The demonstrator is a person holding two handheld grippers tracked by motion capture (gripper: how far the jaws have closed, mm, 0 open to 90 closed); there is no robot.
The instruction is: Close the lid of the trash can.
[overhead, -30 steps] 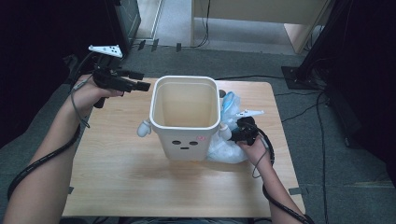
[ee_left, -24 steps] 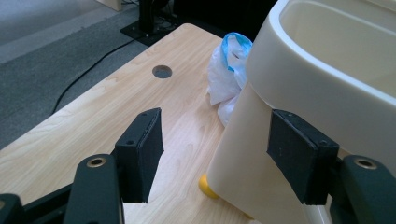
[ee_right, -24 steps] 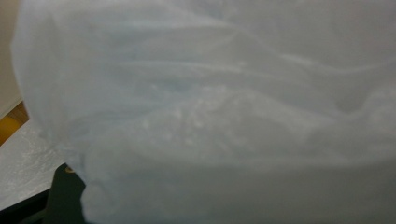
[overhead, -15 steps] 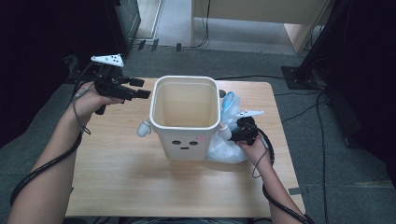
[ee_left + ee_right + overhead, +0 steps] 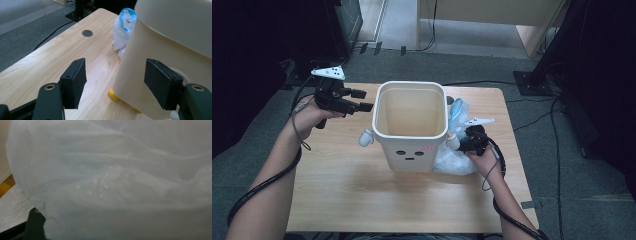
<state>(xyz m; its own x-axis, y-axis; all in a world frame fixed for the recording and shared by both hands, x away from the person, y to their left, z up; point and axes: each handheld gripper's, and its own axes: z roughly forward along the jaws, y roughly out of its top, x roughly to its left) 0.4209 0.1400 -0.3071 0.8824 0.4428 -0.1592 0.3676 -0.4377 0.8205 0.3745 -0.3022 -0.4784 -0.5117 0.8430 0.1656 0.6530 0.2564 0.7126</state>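
A cream bin point(image 5: 411, 125) with a drawn face and 2 small side knobs stands mid-table point(image 5: 342, 195). The left tongs point(image 5: 115, 82) are spread wide with nothing between the pads, just beside the bin's left wall. The right tongs point(image 5: 463, 145) press into a crumpled translucent plastic bag point(image 5: 454, 157) lying against the bin's right side; I cannot tell how they are set.

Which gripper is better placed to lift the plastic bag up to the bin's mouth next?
Right, probably. The right gripper is already at the plastic bag, whose film drapes right over its camera. The left gripper is open on the bin's far side, away from the bag.
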